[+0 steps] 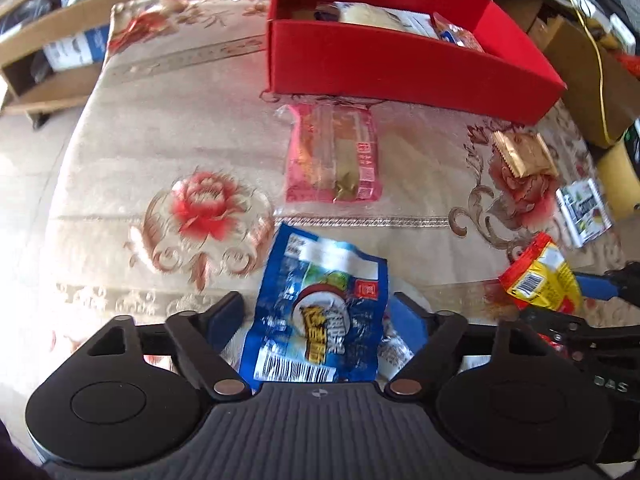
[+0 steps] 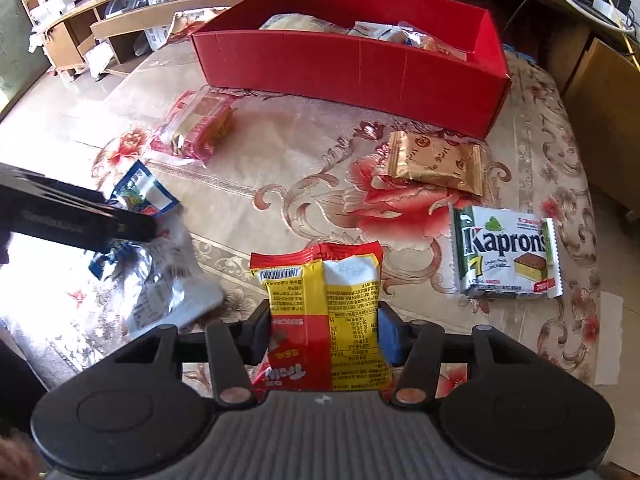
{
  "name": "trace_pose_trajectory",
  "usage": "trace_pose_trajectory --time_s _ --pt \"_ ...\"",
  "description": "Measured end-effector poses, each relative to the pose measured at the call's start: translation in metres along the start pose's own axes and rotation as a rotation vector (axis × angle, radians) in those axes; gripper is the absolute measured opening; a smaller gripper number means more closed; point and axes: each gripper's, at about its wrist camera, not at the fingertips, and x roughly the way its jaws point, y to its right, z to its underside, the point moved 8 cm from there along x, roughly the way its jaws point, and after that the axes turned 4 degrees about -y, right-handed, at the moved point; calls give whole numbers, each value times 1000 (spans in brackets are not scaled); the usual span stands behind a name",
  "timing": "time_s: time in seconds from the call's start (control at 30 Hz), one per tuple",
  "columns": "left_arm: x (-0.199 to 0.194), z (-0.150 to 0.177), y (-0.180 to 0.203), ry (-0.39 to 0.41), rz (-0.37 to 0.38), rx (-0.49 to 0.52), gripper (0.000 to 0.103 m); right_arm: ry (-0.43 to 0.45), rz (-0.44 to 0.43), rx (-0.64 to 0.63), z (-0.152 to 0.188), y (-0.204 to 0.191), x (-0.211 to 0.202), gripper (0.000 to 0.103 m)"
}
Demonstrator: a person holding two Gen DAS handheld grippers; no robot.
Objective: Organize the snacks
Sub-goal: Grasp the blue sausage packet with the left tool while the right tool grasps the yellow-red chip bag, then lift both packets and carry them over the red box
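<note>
The right tool (image 2: 324, 336) clamps a yellow-and-red foil snack packet (image 2: 326, 316). The left tool (image 1: 320, 320) stands open around a crinkled blue plastic snack bag (image 1: 320, 312). At twelve o'clock on the floral-clothed table (image 2: 280, 168) sits the red cardboard box (image 2: 352, 64), already holding packets.

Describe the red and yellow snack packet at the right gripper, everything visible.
The red and yellow packet is a glossy, crinkled plastic pouch, red along its top seam and lower left, yellow panels of fine print, a barcode near the top, a white patch beside it. It stands between the right gripper fingers, whose pads press its two sides, over the floral tablecloth.
</note>
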Motion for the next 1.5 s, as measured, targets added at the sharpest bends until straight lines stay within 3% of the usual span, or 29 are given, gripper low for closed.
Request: trace_pose_trajectory --time_s 0.1,0.13,0.17,0.3,0.6,0.73,0.87,1.03,1.13,1.23,1.5 --pt "4 1 5 4 -46 35 86 -8 -9 11 0 0 2 50" --pt "3 3 5 10 -59 44 82 -6 -11 12 0 1 1 50" --pt "1 4 5 13 -57 45 77 -4 -14 15 0 1 1 50" --pt "-2 7 0 17 -43 -1 76 10 -21 26 -2 3 -2 50" --pt "-14 -1 0 53 15 -71 76 45 -27 43 -14 4 -8 50" --pt "-6 -4 -1 34 11 -78 76 32 -22 54 -13 6 -4 50" --pt "1 -5 3 12 12 -70 85 22 -26 49 -14 4 -1 50" --pt "1 3 3 -4 -9 -51 87 16 -31 54 -13 6 0 50" --pt "-1 6 -1 -8 5 -71 87 13 -31 52 -12 6 1 50" --pt "-3 7 -3 -6 -15 -75 80 14 -29 44 -13 4 1 50" --pt "-14 8 -4 17 16 -109 78 47 -27 43 -17 3 -7 50"
